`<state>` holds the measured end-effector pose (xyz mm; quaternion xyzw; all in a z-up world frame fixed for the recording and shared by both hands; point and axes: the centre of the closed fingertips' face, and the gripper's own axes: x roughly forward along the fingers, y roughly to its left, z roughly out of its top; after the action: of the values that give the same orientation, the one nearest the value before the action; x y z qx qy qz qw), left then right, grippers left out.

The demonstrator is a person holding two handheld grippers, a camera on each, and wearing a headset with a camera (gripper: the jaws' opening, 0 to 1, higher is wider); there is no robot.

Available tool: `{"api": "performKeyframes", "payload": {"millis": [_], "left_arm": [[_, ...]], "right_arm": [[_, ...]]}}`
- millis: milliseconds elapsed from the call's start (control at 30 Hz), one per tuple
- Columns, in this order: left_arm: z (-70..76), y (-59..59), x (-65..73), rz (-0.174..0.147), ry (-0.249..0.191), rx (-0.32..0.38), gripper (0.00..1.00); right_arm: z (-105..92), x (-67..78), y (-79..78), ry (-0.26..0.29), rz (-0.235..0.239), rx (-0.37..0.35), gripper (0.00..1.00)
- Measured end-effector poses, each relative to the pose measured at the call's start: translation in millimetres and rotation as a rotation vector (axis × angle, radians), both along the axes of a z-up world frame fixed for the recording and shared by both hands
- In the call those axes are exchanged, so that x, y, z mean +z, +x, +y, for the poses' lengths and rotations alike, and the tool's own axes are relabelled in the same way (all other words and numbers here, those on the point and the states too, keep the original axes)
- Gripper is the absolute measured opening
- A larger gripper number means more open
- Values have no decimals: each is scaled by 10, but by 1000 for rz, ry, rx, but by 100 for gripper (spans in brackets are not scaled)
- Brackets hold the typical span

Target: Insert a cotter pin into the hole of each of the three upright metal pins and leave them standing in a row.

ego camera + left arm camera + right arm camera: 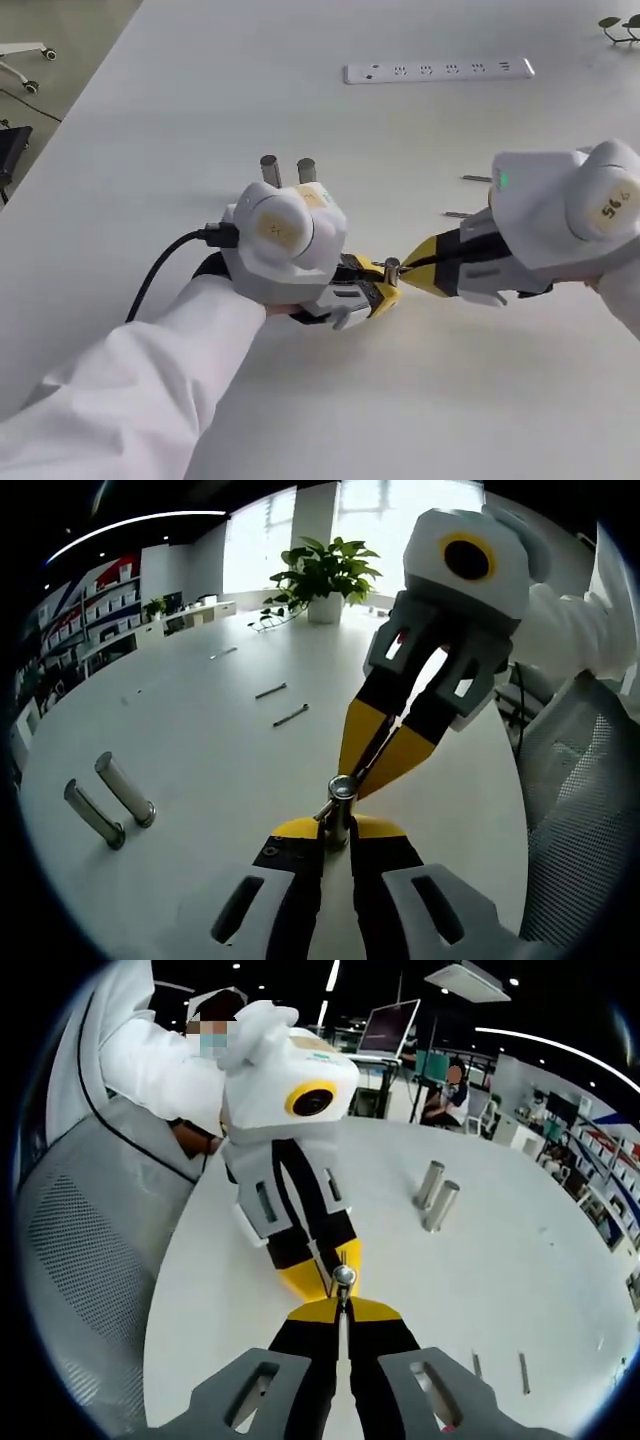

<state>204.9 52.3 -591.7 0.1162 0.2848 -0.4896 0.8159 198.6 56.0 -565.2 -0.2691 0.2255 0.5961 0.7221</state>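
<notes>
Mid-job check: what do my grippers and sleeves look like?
Both have white rounded housings and black jaws tipped yellow. The left gripper trails a black cable; the right gripper bears a numbered yellow sticker and a green light. The left sleeve is white.

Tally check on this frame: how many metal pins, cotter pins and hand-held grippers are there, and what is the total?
Metal pins: 3
Cotter pins: 3
Hand-held grippers: 2, the left hand-held gripper and the right hand-held gripper
Total: 8
</notes>
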Motion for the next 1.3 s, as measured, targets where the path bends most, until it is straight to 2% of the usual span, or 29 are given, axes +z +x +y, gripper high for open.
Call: {"api": "performKeyframes", "payload": {"millis": [133,200,267,333,533,900,1067,1300], "left_arm": [[-3,4,-2,3,-3,3,8],[-3,6,-3,2,-3,3,8],[-2,6,-3,1,-1,3,8],[-2,5,-2,1,-2,5,8],[-3,10,-5,3,-4,9,8],[-4,15,-10,2,2,11,8],[-3,14,-14,3,1,15,8],[-4,-2,10,3,-19,20,10]], "right_arm": [[-6,-10,5,4,6,-16,0],[-41,-58,5,-17,8,-22,7],[-55,-60,20,-12,1,-34,15],[-61,-34,0,9,21,-43,11],[-117,-2,22,38,36,-49,0],[-39,56,-14,66,52,-44,0],[-22,35,-12,55,46,-34,0],[-25,41,-32,61,42,-29,2]]}}
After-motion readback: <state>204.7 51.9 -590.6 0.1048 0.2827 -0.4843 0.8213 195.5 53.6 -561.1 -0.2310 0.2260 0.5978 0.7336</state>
